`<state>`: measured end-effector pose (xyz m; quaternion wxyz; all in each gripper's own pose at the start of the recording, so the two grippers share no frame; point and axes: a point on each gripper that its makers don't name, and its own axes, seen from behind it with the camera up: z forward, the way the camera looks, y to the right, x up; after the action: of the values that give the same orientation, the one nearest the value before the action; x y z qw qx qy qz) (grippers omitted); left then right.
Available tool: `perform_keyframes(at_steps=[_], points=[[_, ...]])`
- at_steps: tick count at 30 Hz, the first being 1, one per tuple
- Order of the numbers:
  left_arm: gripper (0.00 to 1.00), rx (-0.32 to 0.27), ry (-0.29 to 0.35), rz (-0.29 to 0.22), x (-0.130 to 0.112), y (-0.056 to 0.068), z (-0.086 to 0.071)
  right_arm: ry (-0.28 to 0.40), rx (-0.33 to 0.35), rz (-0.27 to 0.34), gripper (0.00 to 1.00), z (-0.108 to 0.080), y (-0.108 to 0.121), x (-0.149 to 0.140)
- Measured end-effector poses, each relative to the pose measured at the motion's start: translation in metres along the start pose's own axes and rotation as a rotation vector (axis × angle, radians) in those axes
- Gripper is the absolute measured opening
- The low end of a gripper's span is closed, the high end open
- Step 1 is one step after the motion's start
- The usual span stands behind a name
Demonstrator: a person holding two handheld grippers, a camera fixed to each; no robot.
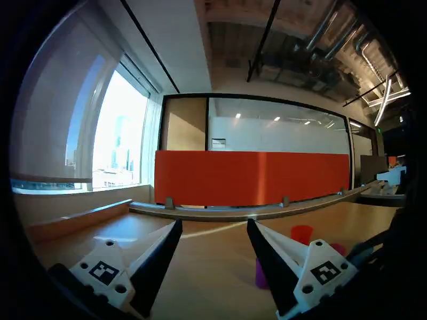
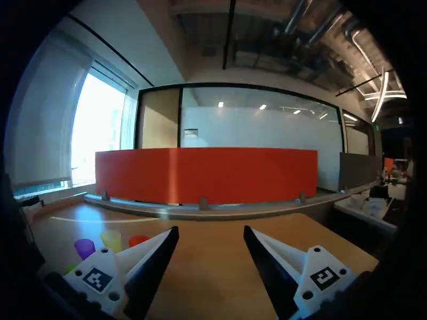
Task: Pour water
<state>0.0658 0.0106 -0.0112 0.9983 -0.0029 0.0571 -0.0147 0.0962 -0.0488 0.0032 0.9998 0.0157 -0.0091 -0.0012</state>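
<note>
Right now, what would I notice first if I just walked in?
The big orange divider along the far edge of the table jumps out first. Then the bright window on the left, and little cups on the table: purple cup, yellow cup, red cup.

The desk top (image 2: 213, 277) looks like smooth pale wood with a soft sheen, the orange divider panel (image 2: 213, 173) matt and perhaps cloth-covered, the purple cup (image 2: 84, 248) and yellow cup (image 2: 111, 240) translucent plastic, the right gripper (image 2: 211, 229) matt black and white plastic.
</note>
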Motion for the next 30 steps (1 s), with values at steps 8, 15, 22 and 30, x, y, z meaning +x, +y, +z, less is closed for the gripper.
perform_keyframes(at_steps=[8, 15, 22, 30], points=[[0.89, 0.005, -0.021, -0.011, -0.022, -0.006, 0.002, -0.018, -0.010, -0.003, 0.94, -0.002, 0.000, -0.005], [0.89, 0.007, -0.038, -0.024, -0.036, -0.011, 0.001, -0.028, -0.017, -0.006, 0.94, -0.004, 0.003, -0.009], [0.89, 0.022, -0.050, -0.010, -0.043, -0.016, 0.001, -0.035, -0.021, -0.004, 0.94, -0.004, 0.003, -0.010], [0.89, 0.020, -0.070, -0.013, -0.052, -0.016, 0.000, -0.040, -0.021, -0.009, 0.94, -0.004, 0.004, -0.013]])
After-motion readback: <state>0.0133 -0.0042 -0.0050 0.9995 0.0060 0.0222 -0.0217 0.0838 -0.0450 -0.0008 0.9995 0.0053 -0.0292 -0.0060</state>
